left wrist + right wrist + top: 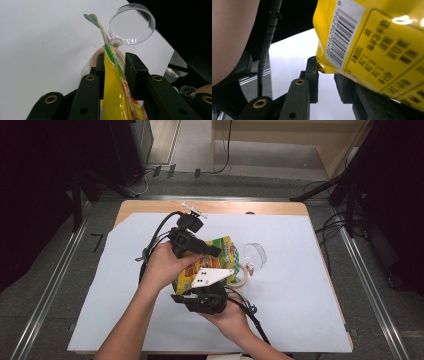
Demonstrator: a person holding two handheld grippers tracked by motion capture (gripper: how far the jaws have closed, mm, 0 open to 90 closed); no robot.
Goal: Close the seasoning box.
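A yellow snack pouch is held up over the table between both hands. My left gripper reaches in from the upper left and is shut on the yellow pouch, whose top edge rises between the jaws of the left gripper. My right gripper sits below, under its white three-cornered plate. In the right gripper view the yellow pouch, barcode side showing, lies over the right jaw. Its corner hangs just above the gap of the right gripper, which stands open.
A clear round lid stands tilted beside a beige round container, just right of the pouch. The same clear lid and beige container lie beyond the left jaws. White paper covers the wooden table.
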